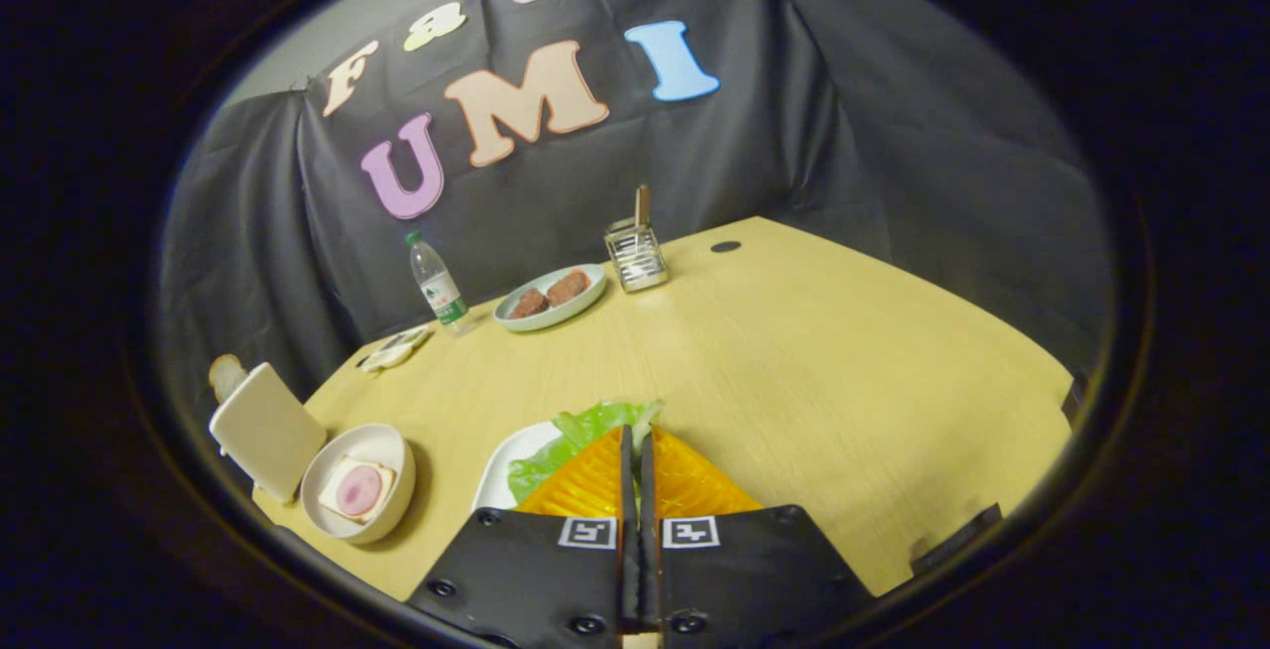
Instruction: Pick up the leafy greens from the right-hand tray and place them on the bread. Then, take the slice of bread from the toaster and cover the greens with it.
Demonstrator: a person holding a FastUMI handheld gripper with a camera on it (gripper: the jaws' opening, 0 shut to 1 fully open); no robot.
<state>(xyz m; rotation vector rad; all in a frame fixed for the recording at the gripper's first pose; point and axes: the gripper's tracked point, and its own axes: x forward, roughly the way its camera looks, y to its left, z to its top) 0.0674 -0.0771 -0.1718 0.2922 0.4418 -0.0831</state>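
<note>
the wooden table (794,351) spreads wide in front of the black cloth wall, pale yellow and mostly bare on the side ahead and to the right of the fingers.

the gripper (635,441) sits low over the near edge of the table, its two orange fingers (585,485) drawn almost flat against each other with only a thin dark slit between them. the leafy greens (585,431) lie right at the fingertips, spilling out ahead and to the left of them, and a pale bit of leaf shows at the very tips; it looks as if the fingers pinch the greens, though the contact itself is hidden by the fingers. the greens rest on a white tray (506,465), whose rim shows just left of the fingers.

further left stands the white toaster (263,431) at the table's edge, with a slice of bread (226,374) poking up behind it. touching beside it is a white bowl (359,482) holding a slice of bread with a pink round of ham (357,488) on top.

far across the table sit a pale green plate (551,299) with two brown pieces, a metal rack (636,254) with a stick in it, a water bottle (437,284), and a small flat dish (395,349).
</note>
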